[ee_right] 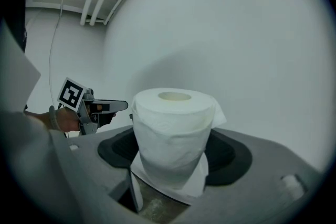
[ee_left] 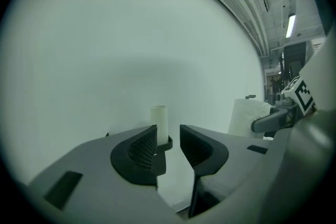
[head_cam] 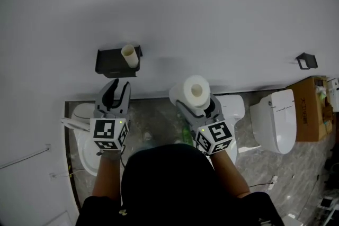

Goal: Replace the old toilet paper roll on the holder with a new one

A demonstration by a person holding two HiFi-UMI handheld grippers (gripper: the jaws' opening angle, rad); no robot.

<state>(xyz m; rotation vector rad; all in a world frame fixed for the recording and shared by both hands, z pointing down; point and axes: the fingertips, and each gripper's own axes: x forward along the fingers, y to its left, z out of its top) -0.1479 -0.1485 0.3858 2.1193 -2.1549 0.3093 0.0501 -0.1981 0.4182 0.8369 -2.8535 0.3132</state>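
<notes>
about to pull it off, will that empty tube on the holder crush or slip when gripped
The tube looks thin and hollow, so probably light and easily crushed. It stands upright in the holder, so a sideways nudge may tilt it.

Cardboard tube on wall holder

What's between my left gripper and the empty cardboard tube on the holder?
Nothing: just bare wall between the left gripper and the black holder carrying the cardboard tube, as the head view shows.

Grey left tool and right tool carry black-and-white marker cubes.
</notes>
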